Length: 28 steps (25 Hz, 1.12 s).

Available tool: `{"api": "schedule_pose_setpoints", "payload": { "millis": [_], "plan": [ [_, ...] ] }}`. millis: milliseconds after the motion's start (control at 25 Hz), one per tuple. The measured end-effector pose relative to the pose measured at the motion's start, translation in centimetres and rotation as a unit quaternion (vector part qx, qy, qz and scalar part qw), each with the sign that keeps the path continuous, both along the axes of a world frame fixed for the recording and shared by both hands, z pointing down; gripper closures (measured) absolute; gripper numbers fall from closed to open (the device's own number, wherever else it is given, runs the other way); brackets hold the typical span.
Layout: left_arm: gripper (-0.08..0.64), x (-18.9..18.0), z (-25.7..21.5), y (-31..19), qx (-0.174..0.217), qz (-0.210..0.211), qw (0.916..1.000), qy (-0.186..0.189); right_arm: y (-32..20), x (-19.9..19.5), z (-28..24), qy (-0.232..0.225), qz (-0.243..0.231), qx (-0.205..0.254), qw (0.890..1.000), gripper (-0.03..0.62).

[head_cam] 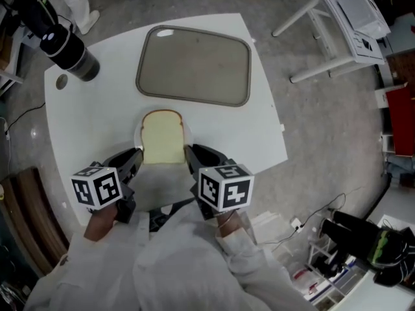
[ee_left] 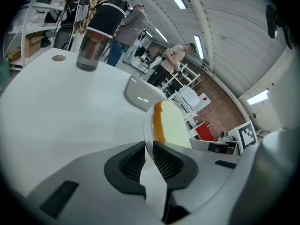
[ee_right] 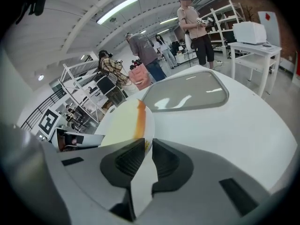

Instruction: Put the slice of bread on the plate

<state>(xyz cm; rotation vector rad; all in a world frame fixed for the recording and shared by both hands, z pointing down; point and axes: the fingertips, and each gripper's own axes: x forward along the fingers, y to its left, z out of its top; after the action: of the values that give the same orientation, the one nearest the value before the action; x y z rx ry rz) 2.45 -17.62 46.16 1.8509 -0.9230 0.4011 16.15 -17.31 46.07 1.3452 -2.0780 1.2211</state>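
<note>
Lengthwise, the bread slice (head_cam: 162,138) on the plate (head_cam: 137,133) points toward the tray (head_cam: 194,63).

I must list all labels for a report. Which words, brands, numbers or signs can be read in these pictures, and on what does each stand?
No word or number can be read.
Black-and-white square patterns, not letters: on the left gripper and the right gripper.
Red diamond sign, no letters: on a white panel in the background.
Plate, bread, tray: no print.
</note>
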Motion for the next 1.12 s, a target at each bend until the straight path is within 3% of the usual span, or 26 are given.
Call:
{"api": "schedule_pose_setpoints", "payload": {
  "millis": [520,800,1120],
  "plan": [
    [0.502,5.5,-0.7,-9.9,0.013,-0.06,0.9981,-0.001,-9.6,5.5,0.4,-0.034,-0.032,-0.014,0.999,0.534],
    [0.502,6.7,0.1,-13.2,0.013,-0.063,0.9979,-0.003,-13.0,6.7,1.0,-0.036,-0.041,-0.012,0.998,0.534],
    [0.502,8.2,0.0,-17.6,0.028,-0.049,0.9984,-0.001,-17.2,8.2,1.1,-0.053,-0.021,-0.006,0.998,0.534]
  ]
}}
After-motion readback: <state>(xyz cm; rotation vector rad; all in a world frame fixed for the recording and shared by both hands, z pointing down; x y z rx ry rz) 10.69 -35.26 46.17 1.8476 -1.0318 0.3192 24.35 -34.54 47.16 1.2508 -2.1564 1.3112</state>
